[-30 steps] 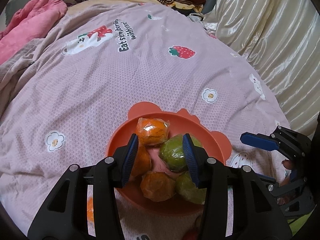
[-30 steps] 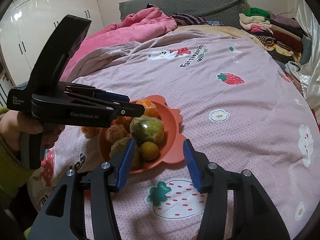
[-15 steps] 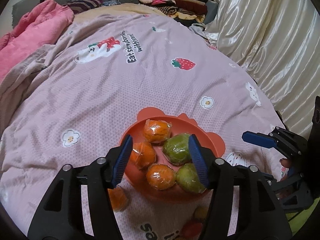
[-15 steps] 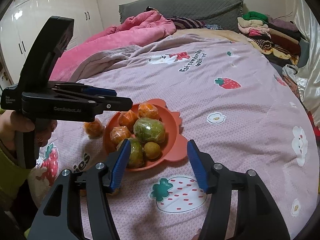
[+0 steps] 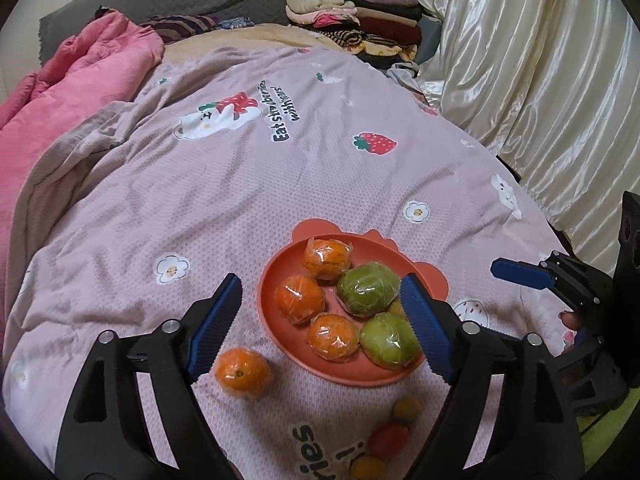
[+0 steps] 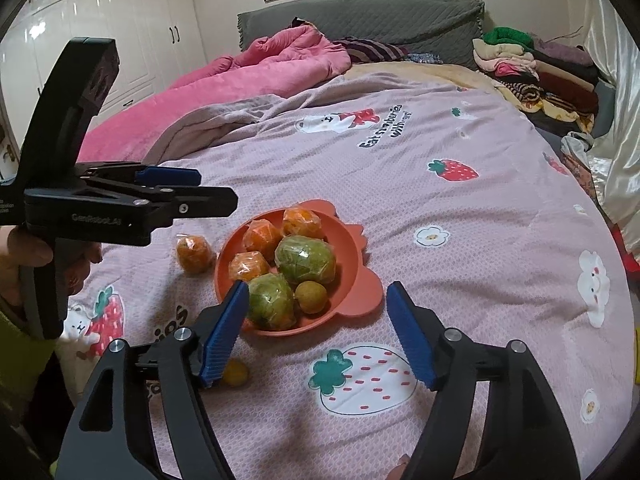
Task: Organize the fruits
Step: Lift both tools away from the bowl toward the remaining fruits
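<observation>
An orange-red bear-eared plate (image 5: 280, 268) (image 6: 352, 280) lies on the bedspread. It holds three wrapped oranges (image 5: 300, 299), two wrapped green fruits (image 5: 368, 290) (image 6: 306, 259) and a small yellow-brown fruit (image 6: 311, 297). One wrapped orange (image 5: 241, 373) (image 6: 194, 254) lies on the spread left of the plate. Small fruits (image 5: 406, 408) (image 6: 235, 373) lie near the front. My left gripper (image 5: 320, 328) is open and empty, raised above the plate's near side. My right gripper (image 6: 316, 332) is open and empty, near the plate's front edge.
The pink strawberry-print bedspread (image 5: 240, 184) covers the bed. A pink quilt (image 6: 248, 76) is bunched at the far left. Folded clothes (image 5: 352, 12) are stacked at the far right by a satin curtain (image 5: 540, 80).
My left gripper has risen and pulled back from the plate, with its jaws wider apart. The orange beside the plate and the small front fruits have come into view. My right gripper drew back slightly.
</observation>
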A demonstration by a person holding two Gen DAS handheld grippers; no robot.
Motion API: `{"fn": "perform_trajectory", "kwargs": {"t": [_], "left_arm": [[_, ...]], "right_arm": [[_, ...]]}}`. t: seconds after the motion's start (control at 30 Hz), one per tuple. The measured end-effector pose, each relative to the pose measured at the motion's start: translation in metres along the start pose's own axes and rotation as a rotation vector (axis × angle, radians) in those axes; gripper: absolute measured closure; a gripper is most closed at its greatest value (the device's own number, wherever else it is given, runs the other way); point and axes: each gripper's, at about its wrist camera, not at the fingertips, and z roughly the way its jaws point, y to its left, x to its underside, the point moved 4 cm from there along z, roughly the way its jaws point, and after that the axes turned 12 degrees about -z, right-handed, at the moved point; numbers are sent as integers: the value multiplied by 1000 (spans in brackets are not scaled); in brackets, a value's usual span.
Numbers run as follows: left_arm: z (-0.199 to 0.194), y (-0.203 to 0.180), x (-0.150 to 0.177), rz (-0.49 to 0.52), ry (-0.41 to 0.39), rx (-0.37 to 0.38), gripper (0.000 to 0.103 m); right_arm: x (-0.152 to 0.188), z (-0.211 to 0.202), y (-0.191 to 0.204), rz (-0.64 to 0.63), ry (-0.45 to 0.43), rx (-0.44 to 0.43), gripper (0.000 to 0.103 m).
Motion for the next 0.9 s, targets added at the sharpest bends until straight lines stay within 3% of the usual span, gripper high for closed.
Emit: {"fn": "perform_trajectory", "kwargs": {"t": [0.43,0.9], "left_arm": [[-19,5,9,-13,-23,-6,17],[-42,11,21,-15,-47,-37,10]], "right_arm": [[-6,-13,12,-17,-15,13,24],[-7,-26,26,-27,-34,6,22]]}}
